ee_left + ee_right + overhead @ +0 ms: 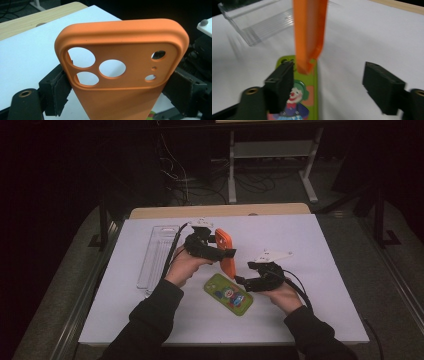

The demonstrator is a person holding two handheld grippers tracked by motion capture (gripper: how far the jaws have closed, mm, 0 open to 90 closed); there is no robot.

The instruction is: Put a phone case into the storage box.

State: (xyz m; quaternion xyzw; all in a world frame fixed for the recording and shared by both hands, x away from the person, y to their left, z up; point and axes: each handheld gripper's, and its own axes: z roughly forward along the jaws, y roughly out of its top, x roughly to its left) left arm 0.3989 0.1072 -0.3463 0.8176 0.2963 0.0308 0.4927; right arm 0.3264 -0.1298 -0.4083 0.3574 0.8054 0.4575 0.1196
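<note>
Hanging upright above the white table (pixel 310 270), the orange phone case (pixel 120 75) is clamped across its width by the left gripper (pixel 227 253), camera cut-outs showing. The right gripper (pixel 329 82) stands apart with nothing between its jaws, just beside the case. Below lies the green clown-printed phone (pixel 228 294); the next move likely calls for lowering the case onto it.

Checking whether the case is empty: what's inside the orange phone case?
No phone: white table shows through the camera cutouts of the orange phone case. Its lower part runs out of the left gripper view, unseen.
</note>
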